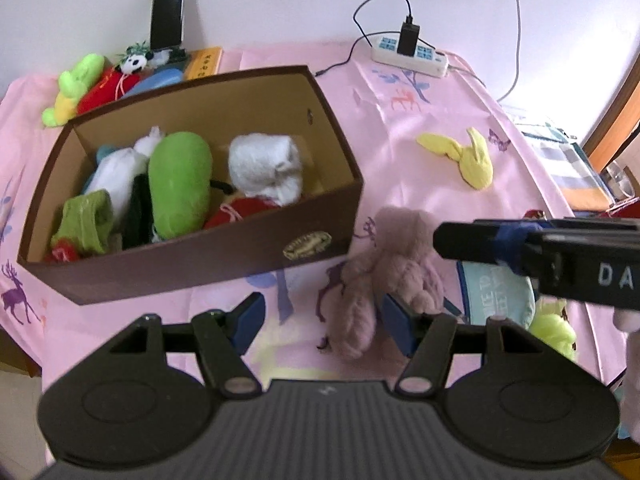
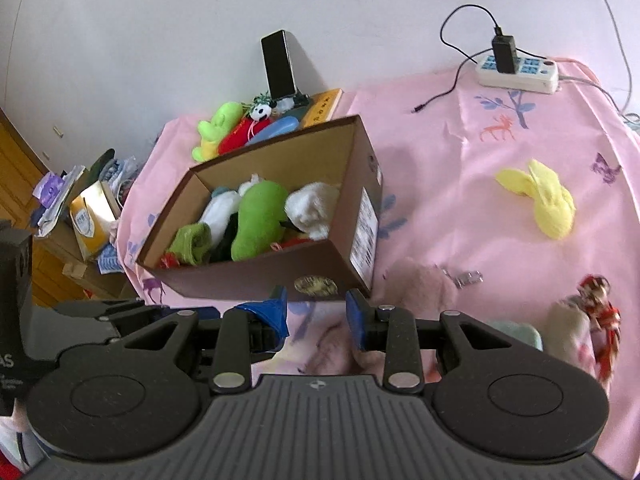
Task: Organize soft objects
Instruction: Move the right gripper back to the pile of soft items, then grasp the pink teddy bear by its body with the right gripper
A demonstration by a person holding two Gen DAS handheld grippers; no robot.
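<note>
The pink cloth spreads ahead of both grippers. The brown box, already holding soft toys, sits ahead and left of the left gripper, whose jaws stand wide and empty. The mauve plush lies just ahead of it, by its right finger. The right gripper is parted and empty too. Best to centre the jaws over the plush body before closing.

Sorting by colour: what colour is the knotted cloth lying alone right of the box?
Yellow; the knotted cloth shows best in the right wrist view.
</note>
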